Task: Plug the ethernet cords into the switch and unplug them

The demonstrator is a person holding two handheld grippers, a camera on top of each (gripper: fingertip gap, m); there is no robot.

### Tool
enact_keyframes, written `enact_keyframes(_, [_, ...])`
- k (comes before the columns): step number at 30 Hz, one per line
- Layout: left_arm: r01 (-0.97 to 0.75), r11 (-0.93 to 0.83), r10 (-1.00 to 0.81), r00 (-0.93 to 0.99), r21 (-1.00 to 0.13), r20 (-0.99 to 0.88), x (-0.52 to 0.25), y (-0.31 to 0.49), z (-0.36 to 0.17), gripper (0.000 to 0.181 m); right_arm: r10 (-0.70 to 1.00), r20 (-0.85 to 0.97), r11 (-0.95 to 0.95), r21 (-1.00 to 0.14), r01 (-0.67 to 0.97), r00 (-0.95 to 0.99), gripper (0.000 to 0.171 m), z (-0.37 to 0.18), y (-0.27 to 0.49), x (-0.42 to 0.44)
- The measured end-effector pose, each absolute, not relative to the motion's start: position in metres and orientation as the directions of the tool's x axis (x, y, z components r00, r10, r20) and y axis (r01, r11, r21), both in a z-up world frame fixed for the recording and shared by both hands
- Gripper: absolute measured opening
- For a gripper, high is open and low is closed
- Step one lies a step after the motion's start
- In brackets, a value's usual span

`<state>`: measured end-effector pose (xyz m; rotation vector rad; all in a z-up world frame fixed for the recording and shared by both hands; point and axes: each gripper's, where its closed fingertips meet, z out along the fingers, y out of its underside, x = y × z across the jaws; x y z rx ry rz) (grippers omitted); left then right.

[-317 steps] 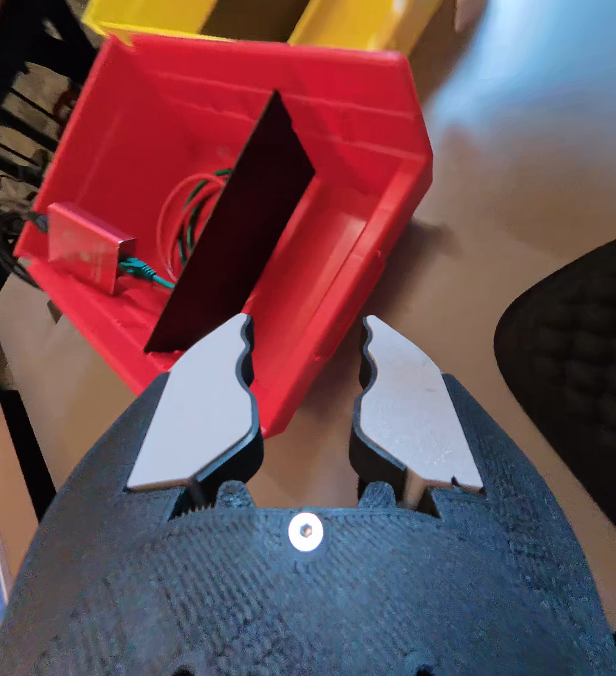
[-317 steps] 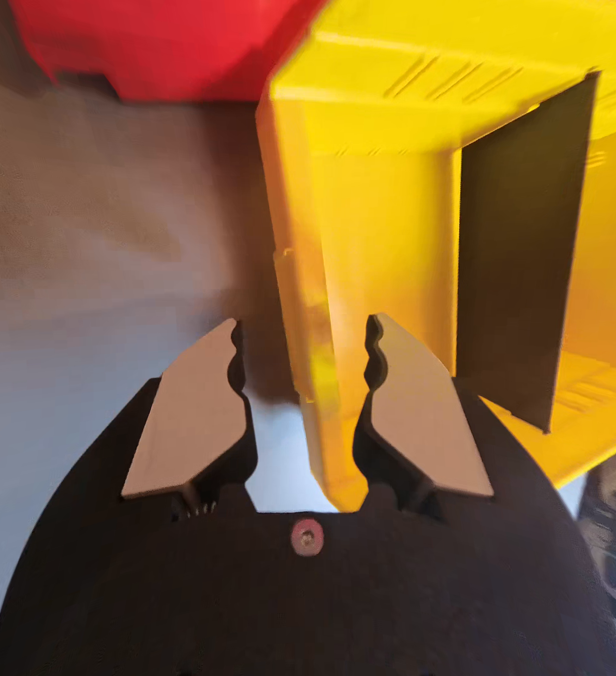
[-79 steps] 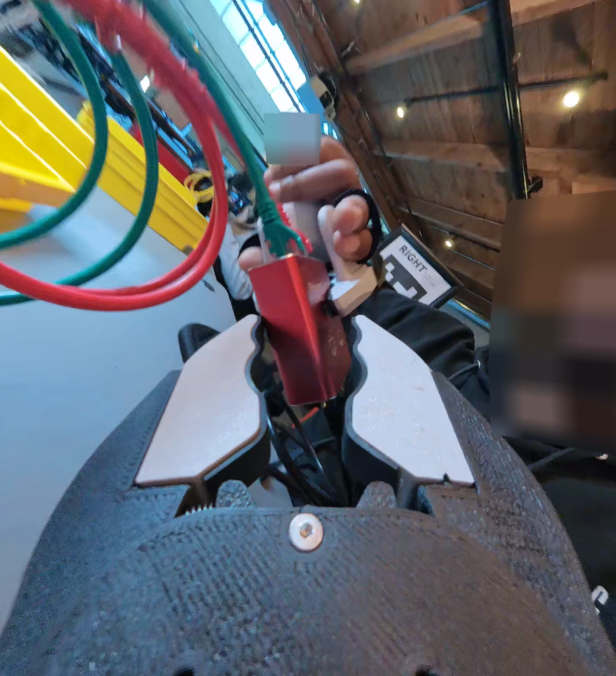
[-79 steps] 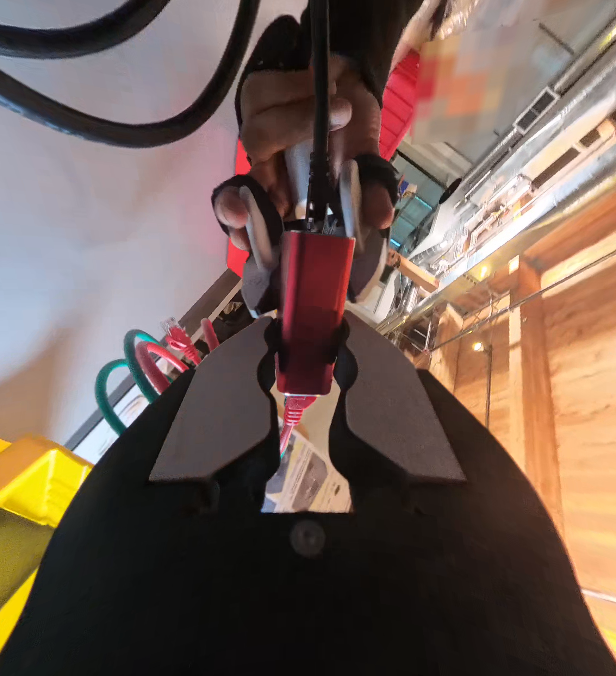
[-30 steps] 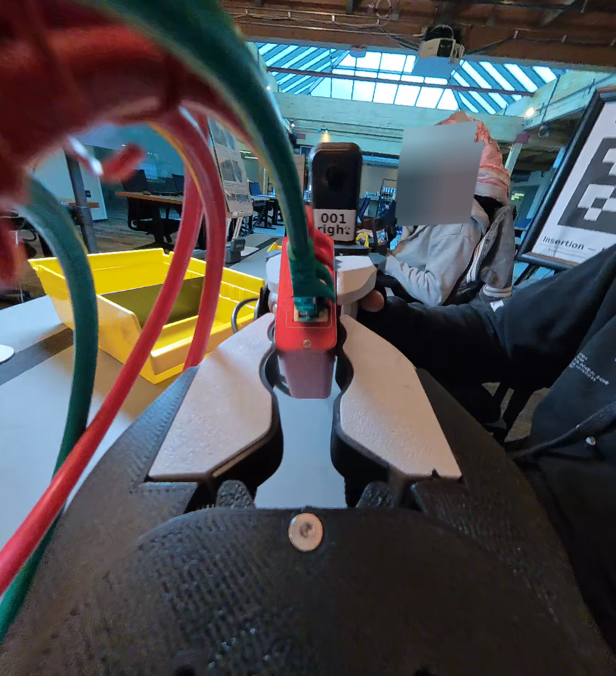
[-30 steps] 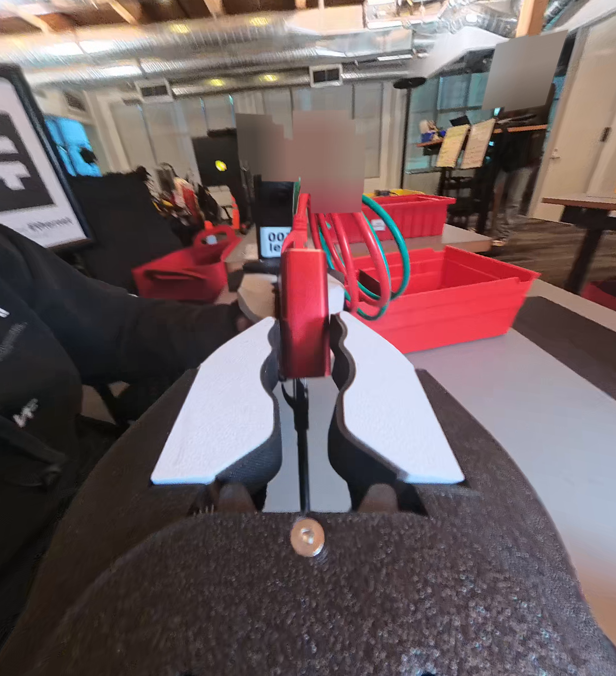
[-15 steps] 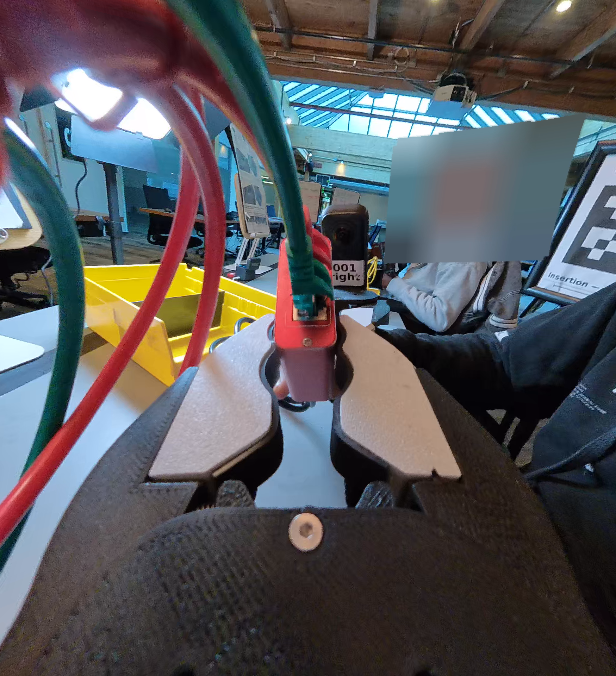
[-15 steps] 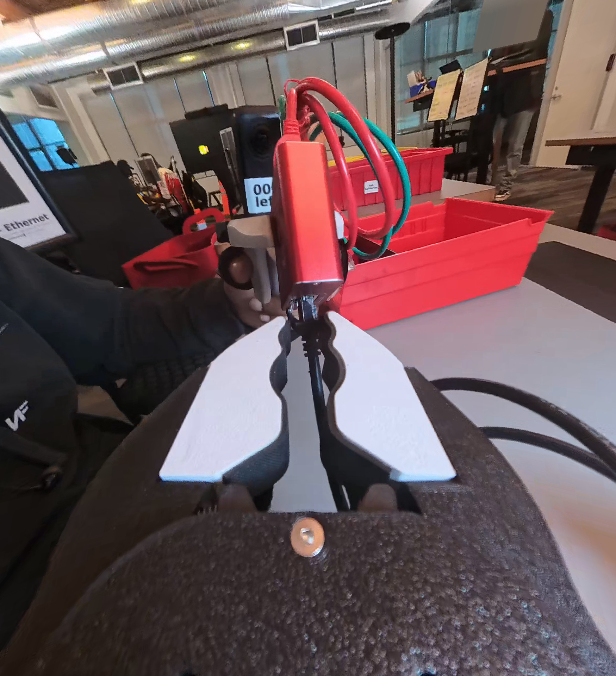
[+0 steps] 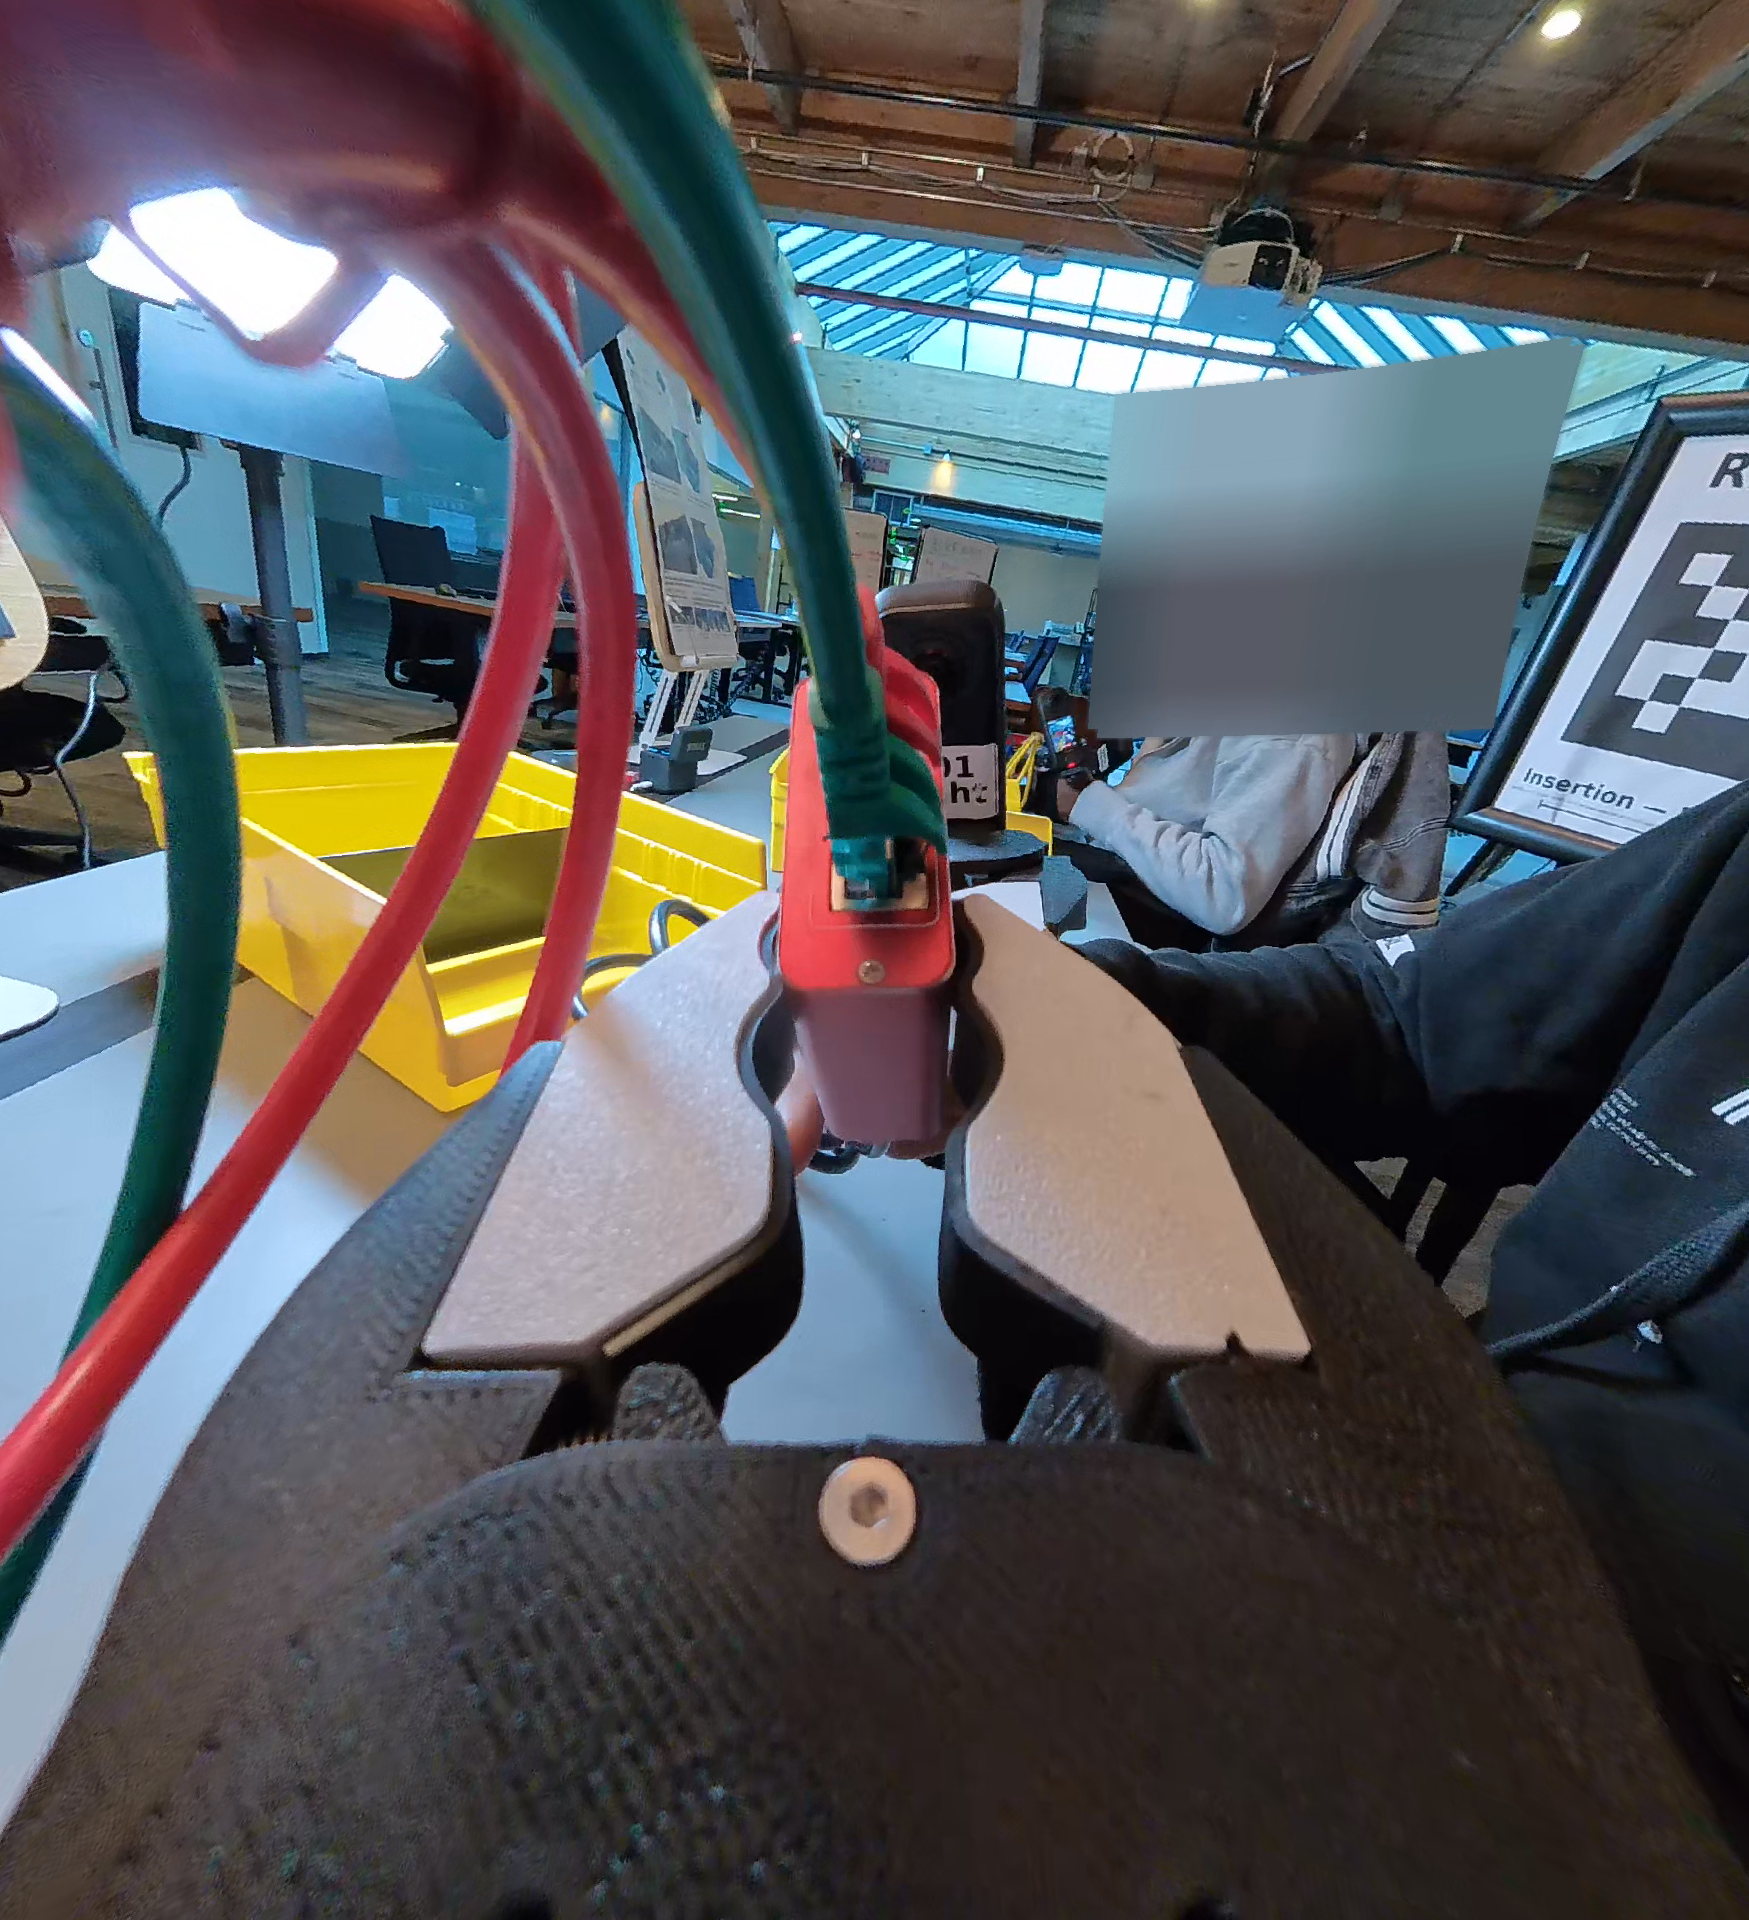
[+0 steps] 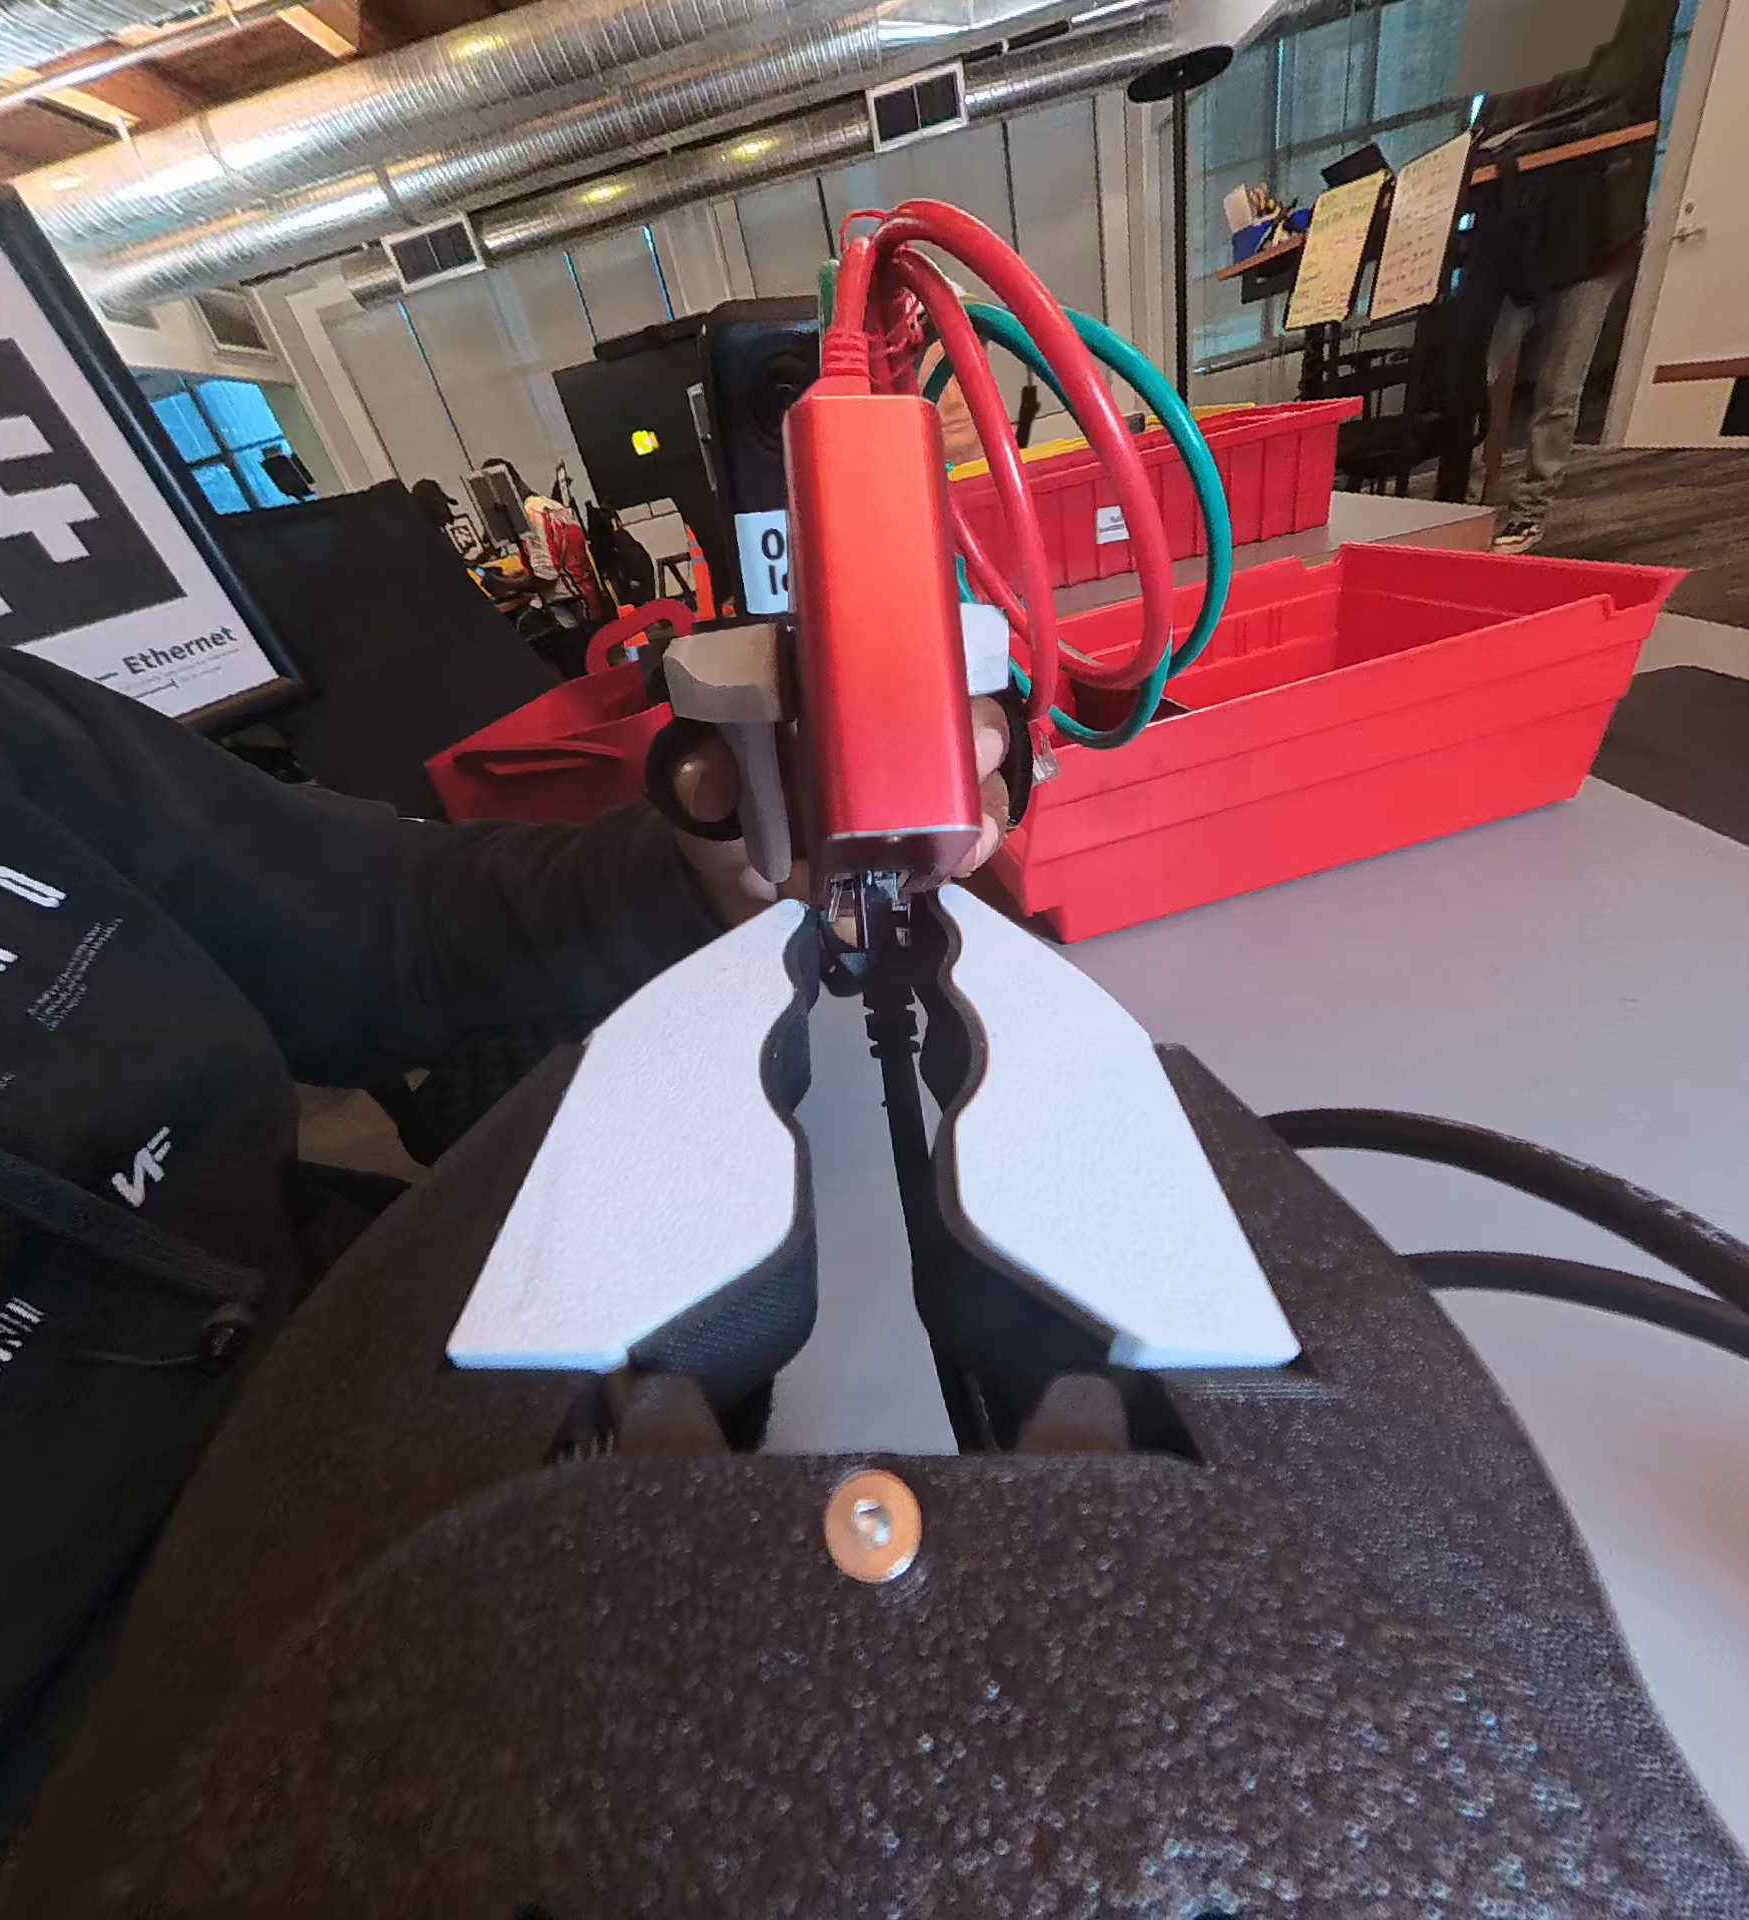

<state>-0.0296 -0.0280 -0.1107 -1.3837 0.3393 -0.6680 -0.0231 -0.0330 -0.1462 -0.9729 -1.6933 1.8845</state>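
My left gripper (image 9: 865,925) is shut on the lower part of the red switch (image 9: 870,1039) and holds it upright above the table. A green cord (image 9: 808,540) is plugged into the switch's top, and a red cord (image 9: 579,644) loops beside it. In the right wrist view the switch (image 10: 880,623) stands just above my right gripper (image 10: 870,914), held between the left gripper's fingers (image 10: 724,675). My right gripper is shut on the black cord (image 10: 901,1101) at its plug, under the switch's bottom end. The red cord (image 10: 1046,343) and the green cord (image 10: 1192,468) hang in loops from the top.
A yellow bin (image 9: 413,831) stands on the grey table to the left. A red bin (image 10: 1369,707) stands behind the switch. The black cord's slack (image 10: 1576,1195) lies on the table (image 10: 1472,987). A person's black sleeve (image 9: 1472,987) is on the right. My left and right fingertips are right by each other.
My right gripper has let go of the switch body, dropped below it and closed on the black cord's plug. My left gripper keeps hold of the switch.
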Motion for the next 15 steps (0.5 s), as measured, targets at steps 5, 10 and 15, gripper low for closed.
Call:
enact_keyframes(5, [0.210,0.071,-0.610,0.783,-0.975,0.124,-0.027,-0.029,-0.108,0.028,0.719,-0.191,-0.144,-0.981,0.127,-0.668,0.015,-0.146,-0.035,-0.022])
enact_keyframes(10, [0.173,0.118,-0.579,0.812,-0.978,0.074,-0.026,-0.029,-0.106,0.033,0.755,-0.134,-0.080,-0.990,0.114,-0.642,0.014,-0.152,-0.039,-0.026])
enact_keyframes(15, [0.139,0.118,-0.578,0.815,-0.983,0.046,-0.024,-0.030,-0.108,0.031,0.790,-0.138,-0.079,-0.989,0.124,-0.597,0.014,-0.157,-0.038,-0.032])
